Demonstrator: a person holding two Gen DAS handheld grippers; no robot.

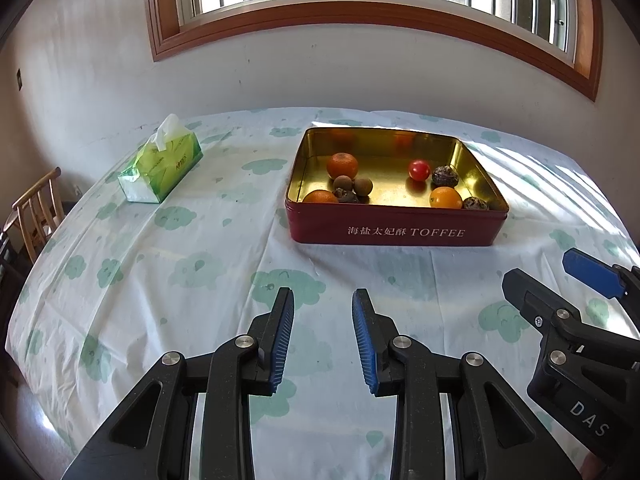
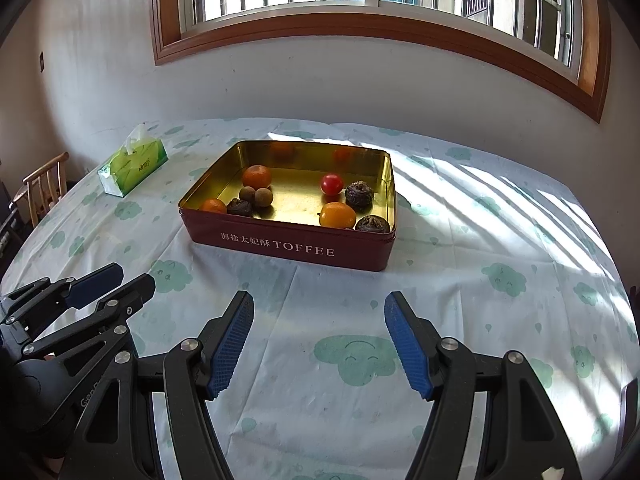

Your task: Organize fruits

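Nine fruits (image 2: 338,215), namely oranges, a red tomato, brown longans and dark wrinkled ones, sit in our red toffee tin (image 2: 288,246) mid-surface, while our left gripper (image 1: 323,340) shows narrow empty jaws and our right gripper (image 2: 319,346) wide empty ones.

Both tools are black plastic linkages with triangular cut-outs, joined by round silver pivot pins. The left gripper (image 1: 323,340) has ribbed blue pads on its fingers (image 1: 283,344). The right gripper (image 2: 319,344) has blue cross-hatched pads; beside the red tin (image 1: 396,232) its body reads "DAS" in white, with one cross-head screw.
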